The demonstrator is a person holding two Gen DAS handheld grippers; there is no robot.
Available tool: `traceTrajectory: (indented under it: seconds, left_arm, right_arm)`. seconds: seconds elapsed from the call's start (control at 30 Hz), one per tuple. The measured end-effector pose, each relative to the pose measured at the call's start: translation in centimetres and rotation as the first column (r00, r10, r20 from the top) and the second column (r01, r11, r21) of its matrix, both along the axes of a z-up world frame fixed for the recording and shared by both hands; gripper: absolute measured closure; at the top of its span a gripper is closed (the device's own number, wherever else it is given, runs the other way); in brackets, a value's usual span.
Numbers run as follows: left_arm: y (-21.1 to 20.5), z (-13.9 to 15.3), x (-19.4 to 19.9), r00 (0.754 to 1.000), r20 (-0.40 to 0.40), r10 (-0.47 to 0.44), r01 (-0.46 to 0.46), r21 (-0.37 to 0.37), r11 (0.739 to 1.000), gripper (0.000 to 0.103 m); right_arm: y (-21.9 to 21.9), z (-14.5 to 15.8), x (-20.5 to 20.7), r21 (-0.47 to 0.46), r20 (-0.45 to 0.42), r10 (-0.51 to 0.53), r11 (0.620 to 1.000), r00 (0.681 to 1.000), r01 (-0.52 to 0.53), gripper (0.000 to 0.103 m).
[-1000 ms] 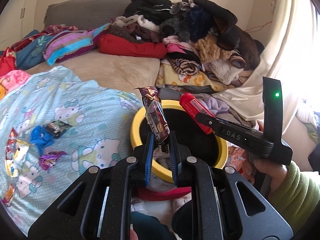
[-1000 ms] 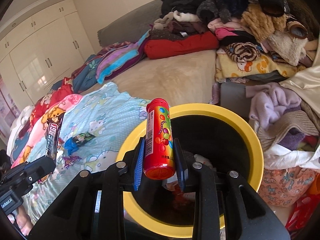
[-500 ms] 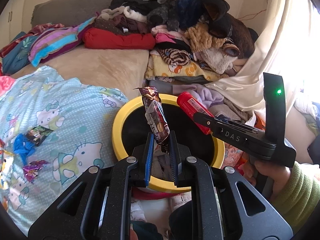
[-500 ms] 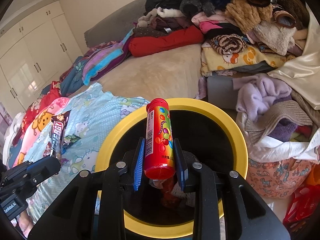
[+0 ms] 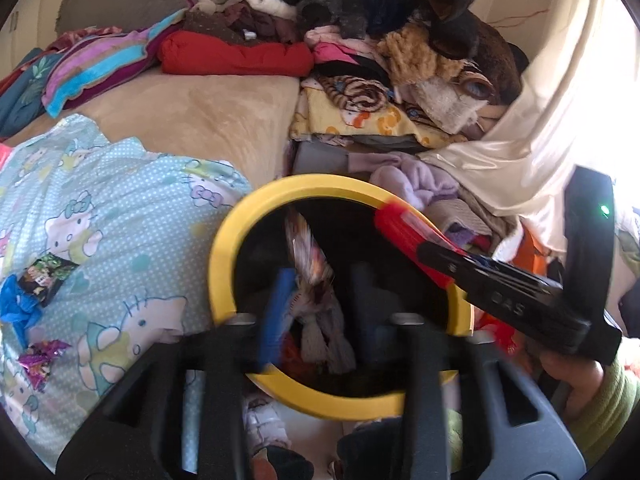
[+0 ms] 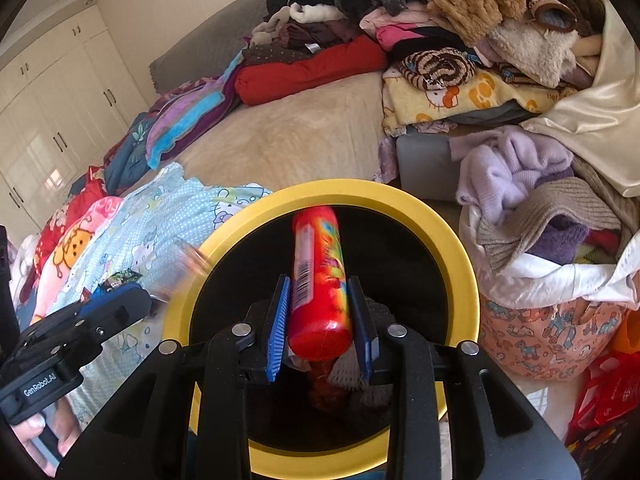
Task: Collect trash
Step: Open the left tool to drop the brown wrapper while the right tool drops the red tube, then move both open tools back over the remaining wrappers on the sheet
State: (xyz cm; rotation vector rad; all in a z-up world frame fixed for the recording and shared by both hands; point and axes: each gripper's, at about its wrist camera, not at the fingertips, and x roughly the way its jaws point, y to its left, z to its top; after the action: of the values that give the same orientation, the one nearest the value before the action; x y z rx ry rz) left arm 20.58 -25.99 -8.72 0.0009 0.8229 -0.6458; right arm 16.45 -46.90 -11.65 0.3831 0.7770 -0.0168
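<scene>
Glossy plastic candy tube (image 6: 318, 280), smooth yellow plastic bin rim (image 6: 448, 216), fuzzy cloth bedspread (image 6: 288, 140), crinkly foil wrapper (image 5: 310, 264).

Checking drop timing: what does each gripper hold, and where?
Right gripper: red candy tube, clamped near its base end. Left gripper: nothing; its jaws have just been opening, snack wrapper loose between them.

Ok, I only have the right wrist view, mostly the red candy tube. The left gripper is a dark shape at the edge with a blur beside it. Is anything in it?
Observer: The left gripper has just been opening its fingers. The snack wrapper is loose between them, blurred, over the mouth of the yellow-rimmed bin.
Operator: Any trash on the bed that I can't see?
Observer: Yes. A crumpled blue wrapper and a purple foil wrapper lie on the Hello Kitty quilt, left of the bin.
</scene>
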Motion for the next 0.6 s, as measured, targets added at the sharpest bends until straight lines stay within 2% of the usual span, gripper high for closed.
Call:
traceTrajectory:
  seconds: [0.03,0.1,0.13,0.17,0.2,0.33,0.6]
  left_arm:
    - [0.1,0.2,0.1,1.0,0.006,0.009,-0.009,0.0,1.0,0.048]
    - [0.8,0.5,0.0,1.0,0.017,0.021,-0.02,-0.009,1.0,0.04]
    - [1.0,0.6,-0.1,0.999,0.02,0.025,-0.025,-0.008,1.0,0.036]
    - [1.3,0.7,-0.2,0.999,0.027,0.037,-0.037,-0.003,0.999,0.025]
    - [1.6,0.8,-0.4,0.998,0.033,0.049,-0.048,-0.002,0.999,0.02]
    - [2.9,1.2,-1.4,0.995,0.052,0.084,-0.083,-0.01,0.996,0.012]
    - [5.8,2.8,-2.9,0.982,0.109,0.154,-0.152,-0.022,0.988,0.011]
  right_arm:
    - [0.0,0.1,0.0,-0.003,0.0,0.002,1.0,1.0,-0.002,0.071]
    - [0.1,0.3,0.0,-0.019,0.005,-0.001,1.0,1.0,0.002,0.059]
    - [0.2,0.4,-0.1,-0.021,0.01,-0.001,1.0,1.0,0.001,0.059]
    - [0.3,0.5,-0.1,-0.023,0.012,0.001,1.0,1.0,0.0,0.058]
    - [0.5,0.6,0.0,-0.026,0.01,0.003,1.0,1.0,-0.003,0.057]
    - [1.5,1.0,0.0,-0.042,0.017,0.025,0.999,1.0,-0.024,0.055]
    - [3.7,2.6,-0.2,-0.072,0.05,0.065,0.996,0.997,-0.061,0.048]
